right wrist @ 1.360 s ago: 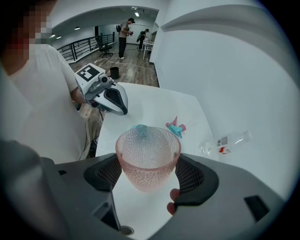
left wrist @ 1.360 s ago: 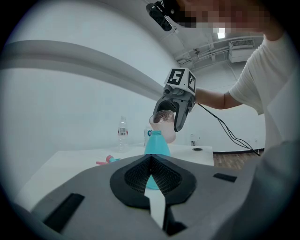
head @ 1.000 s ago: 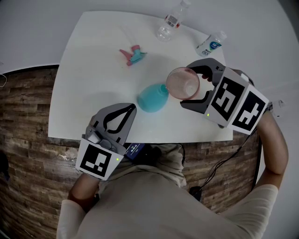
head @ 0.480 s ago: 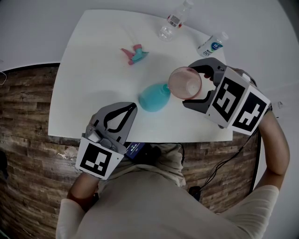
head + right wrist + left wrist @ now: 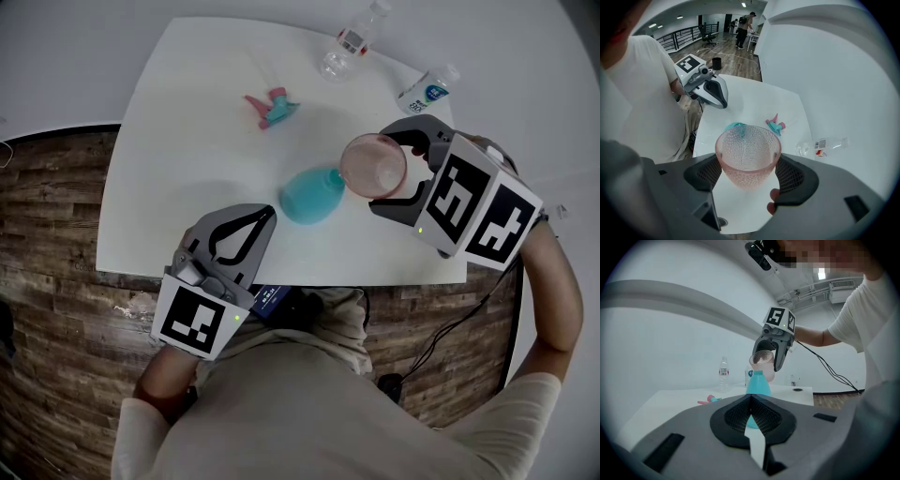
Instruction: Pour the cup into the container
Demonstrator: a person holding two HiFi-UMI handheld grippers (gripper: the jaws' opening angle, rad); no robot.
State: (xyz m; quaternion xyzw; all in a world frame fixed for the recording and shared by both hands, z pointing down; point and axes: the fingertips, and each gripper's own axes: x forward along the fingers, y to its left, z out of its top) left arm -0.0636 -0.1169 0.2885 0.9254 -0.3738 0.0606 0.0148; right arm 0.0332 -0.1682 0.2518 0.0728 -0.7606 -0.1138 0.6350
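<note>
Right gripper (image 5: 389,173) is at 3 o'clock of the tabletop's middle, held above the surface. Its fingers (image 5: 793,176) pinch a pink, dimpled, translucent plastic cup (image 5: 373,166) from both sides, low on its body.

The cup is tipped over, mouth toward 9 o'clock. Its rim hangs just over the neck of a teal, cone-shaped plastic container (image 5: 310,195). No view shows whether rim and neck touch.

The container stands upright on the white tabletop (image 5: 187,141), a little toward the near edge from centre.

In the left gripper view the cup (image 5: 762,363) sits directly above the container's neck (image 5: 757,384).

Left gripper (image 5: 262,217) is at 7 o'clock of the container, over the near tabletop edge. Its fingers (image 5: 736,413) are pressed together at the tips with nothing between them, pointing at the container.

A pink-and-teal spray trigger head (image 5: 270,107) lies at 11 o'clock of the container, well apart.

One clear plastic bottle (image 5: 349,42) is at 12 o'clock at the far edge. A second clear bottle with a blue label (image 5: 424,87) lies at 2 o'clock.
</note>
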